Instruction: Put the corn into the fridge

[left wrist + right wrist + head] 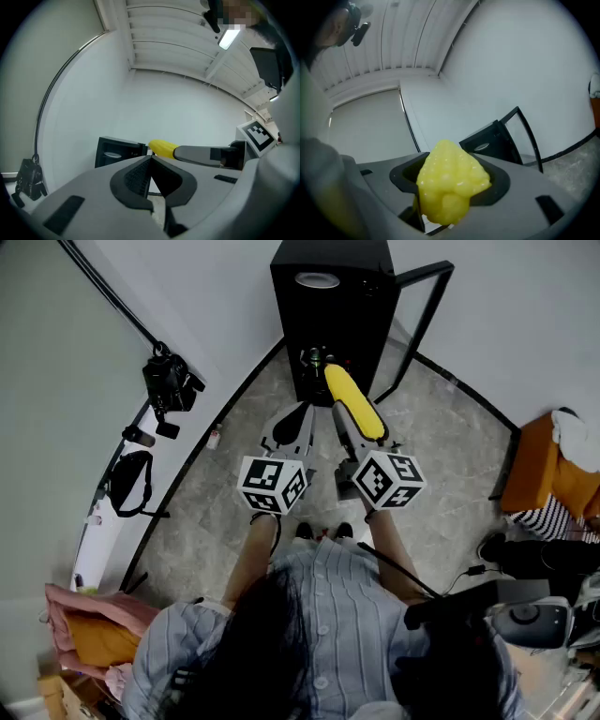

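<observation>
The right gripper (451, 187) has its fingers clamped on the corn (355, 401). The cob lies lengthwise between them and sticks out past their tips, outside the fridge (328, 296) and pointing at its opening just ahead. The door (417, 320) stands open, off to the right of those fingers. The left gripper (150, 158) is held level just beside the right one, its fingers closed together on nothing, tips also toward the fridge.

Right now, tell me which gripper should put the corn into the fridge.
Right. The right gripper holds the corn, pointed at the open fridge. The left gripper is shut and empty.
</observation>
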